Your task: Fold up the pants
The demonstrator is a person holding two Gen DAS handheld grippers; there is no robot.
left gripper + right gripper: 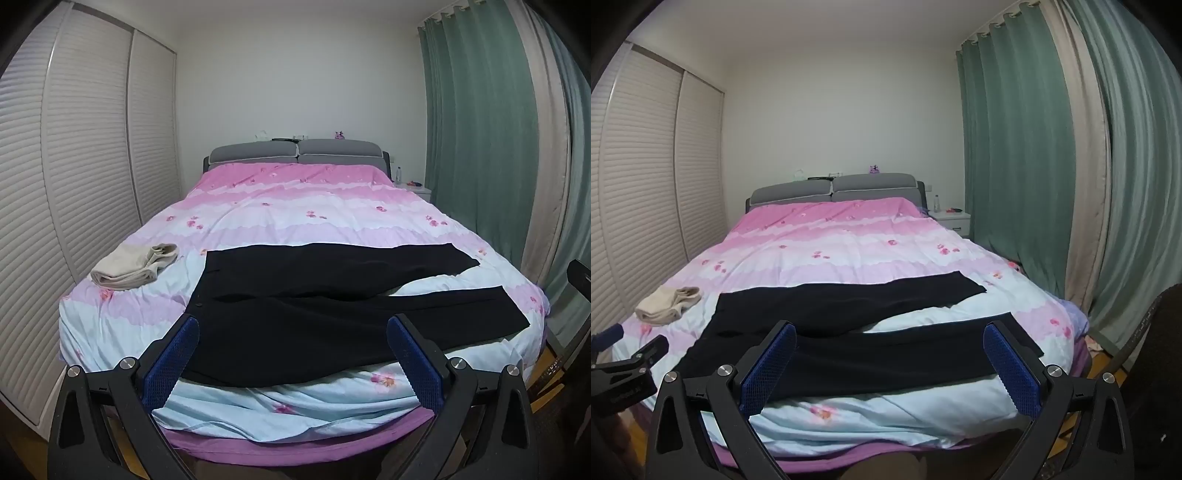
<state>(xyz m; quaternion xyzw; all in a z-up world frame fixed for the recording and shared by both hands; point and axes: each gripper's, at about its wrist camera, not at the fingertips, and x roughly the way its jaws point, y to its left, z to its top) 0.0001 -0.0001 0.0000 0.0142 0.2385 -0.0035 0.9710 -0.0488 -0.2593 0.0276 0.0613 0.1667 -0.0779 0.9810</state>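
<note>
1. Pants (332, 314) lie flat across the near end of the bed (295, 206), mid-frame, waist at left, legs splayed apart toward the right.
2. Left gripper (291, 354) and right gripper (890, 358) both hover wide open, holding nothing.
3. I'd say grab the near leg's waist and hem together, then lift it evenly onto the far leg.
4. Right view shows the left gripper at lower left; left view shows the folded beige cloth (133, 267) bigger.
</note>
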